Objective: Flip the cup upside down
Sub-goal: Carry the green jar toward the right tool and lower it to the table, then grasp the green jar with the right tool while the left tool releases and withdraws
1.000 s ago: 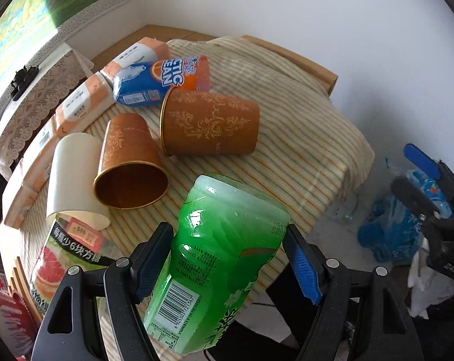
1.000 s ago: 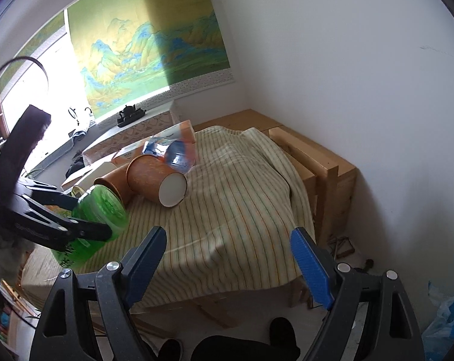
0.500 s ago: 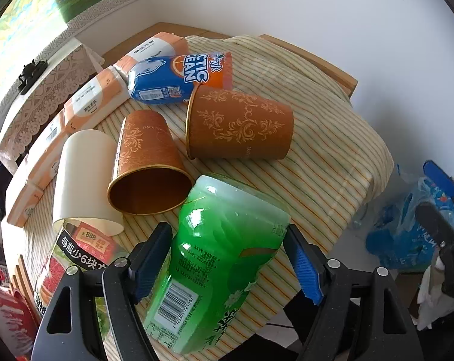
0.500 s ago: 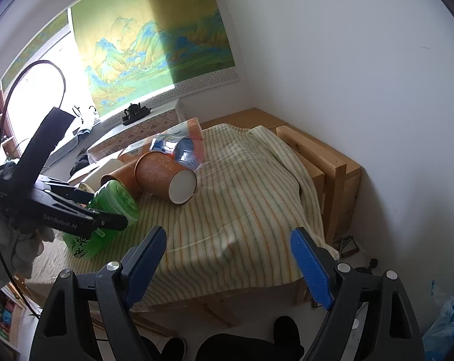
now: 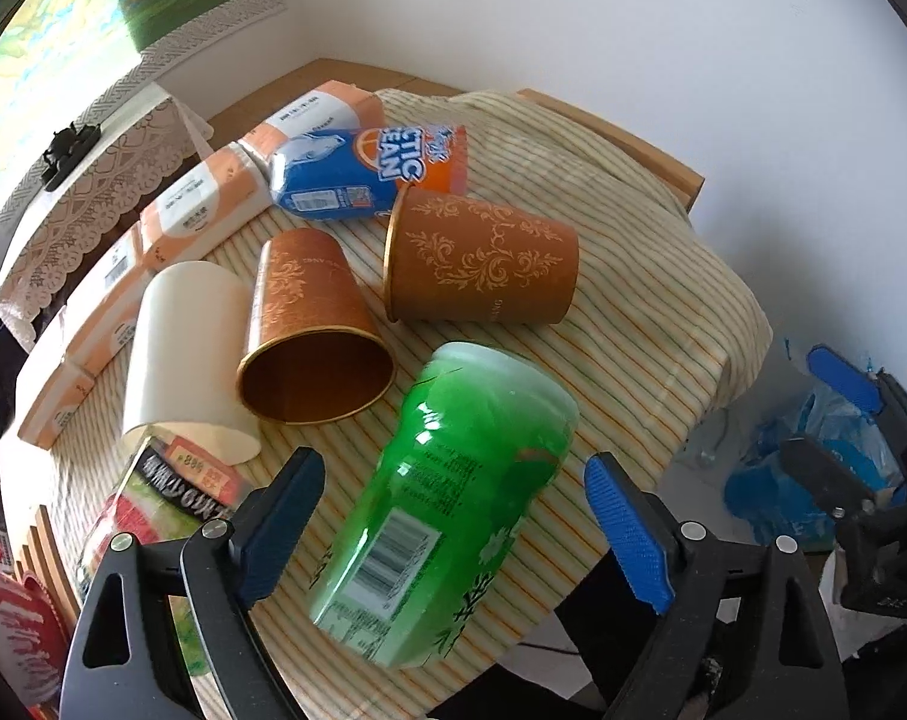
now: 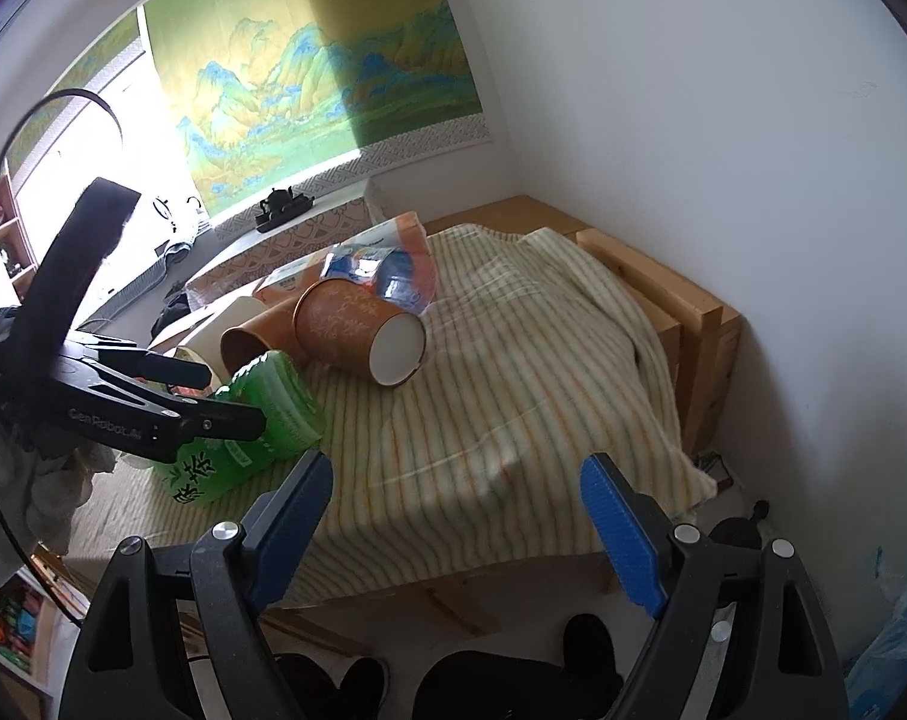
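Note:
A translucent green plastic cup (image 5: pixel 483 420) with a barcode label lies on its side on the striped tablecloth (image 5: pixel 663 300), near the table's front edge. My left gripper (image 5: pixel 453 465) is open around it, with small gaps between both fingers and the cup's sides. In the right wrist view the green cup (image 6: pixel 255 420) shows at the left, with the left gripper (image 6: pixel 234 396) straddling it. My right gripper (image 6: pixel 453 474) is open and holds nothing, low in front of the table and off to the cup's right.
Two brown patterned paper cups (image 5: pixel 483 264) (image 5: pixel 309 330) and a cream cup (image 5: pixel 183 348) lie on their sides behind the green cup. A blue-orange packet (image 5: pixel 363 174), tissue packs (image 5: pixel 207 216) and a snack packet (image 5: pixel 171 498) crowd the left. The cloth (image 6: pixel 513 390) is bare on the right.
My left gripper moved forward over the table with the green cup, then opened; its fingers no longer press the cup, which now rests on the cloth. The right gripper drew slightly closer.

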### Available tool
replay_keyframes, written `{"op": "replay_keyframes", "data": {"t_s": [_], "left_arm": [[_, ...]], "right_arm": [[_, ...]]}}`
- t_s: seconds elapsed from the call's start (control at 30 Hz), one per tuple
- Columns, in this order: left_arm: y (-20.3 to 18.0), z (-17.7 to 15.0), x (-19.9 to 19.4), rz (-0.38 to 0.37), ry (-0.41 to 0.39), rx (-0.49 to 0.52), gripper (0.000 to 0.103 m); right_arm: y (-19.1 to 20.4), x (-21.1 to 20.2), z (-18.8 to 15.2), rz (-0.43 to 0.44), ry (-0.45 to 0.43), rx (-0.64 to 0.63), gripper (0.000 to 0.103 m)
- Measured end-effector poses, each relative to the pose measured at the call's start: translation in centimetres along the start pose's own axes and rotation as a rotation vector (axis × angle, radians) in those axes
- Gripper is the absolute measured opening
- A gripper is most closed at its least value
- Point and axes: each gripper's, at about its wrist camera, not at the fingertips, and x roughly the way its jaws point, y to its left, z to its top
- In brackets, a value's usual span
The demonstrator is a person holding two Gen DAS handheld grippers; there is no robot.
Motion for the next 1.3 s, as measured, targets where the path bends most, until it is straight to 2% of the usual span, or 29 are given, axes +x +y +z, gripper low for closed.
{"op": "replay_keyframes", "data": {"t_s": [0.2,0.23,0.4,0.5,0.57,0.67,0.77,0.83,1.0,1.2,1.3], "left_arm": [[1.1,-3.0,-4.3,0.044,-0.105,-0.046,0.092],[1.3,-3.9,-5.1,0.056,-0.125,-0.061,0.095],[2.2,-9.2,-8.3,0.084,-0.227,-0.156,0.095],[2.6,-12.8,-9.7,0.144,-0.284,-0.2,0.096],[3.0,-15.0,-10.4,0.168,-0.312,-0.241,0.096],[4.3,-18.0,-10.9,0.149,-0.323,-0.311,0.097],[5.2,-20.3,-11.1,0.177,-0.342,-0.356,0.097],[5.7,-21.2,-11.1,0.204,-0.353,-0.37,0.098],[7.0,-23.0,-10.5,0.214,-0.347,-0.388,0.098],[7.9,-23.2,-9.6,0.208,-0.351,-0.403,0.098],[8.4,-23.5,-9.6,0.213,-0.359,-0.414,0.098]], "right_arm": [[1.2,1.1,0.7,0.057,0.053,0.077,0.082],[1.6,1.3,0.9,0.07,0.06,0.088,0.082],[4.7,3.2,1.9,0.157,0.14,0.149,0.082],[5.6,4.7,2.2,0.185,0.199,0.219,0.082],[6.0,5.7,2.4,0.187,0.229,0.269,0.082],[6.6,7.2,2.8,0.181,0.278,0.354,0.082],[7.6,8.2,3.3,0.148,0.286,0.369,0.082],[7.8,8.6,3.4,0.122,0.291,0.39,0.082],[7.8,10.1,3.5,0.083,0.319,0.475,0.082],[7.5,12.1,4.1,0.071,0.371,0.545,0.082],[7.8,12.9,4.2,0.053,0.386,0.535,0.082]]}}
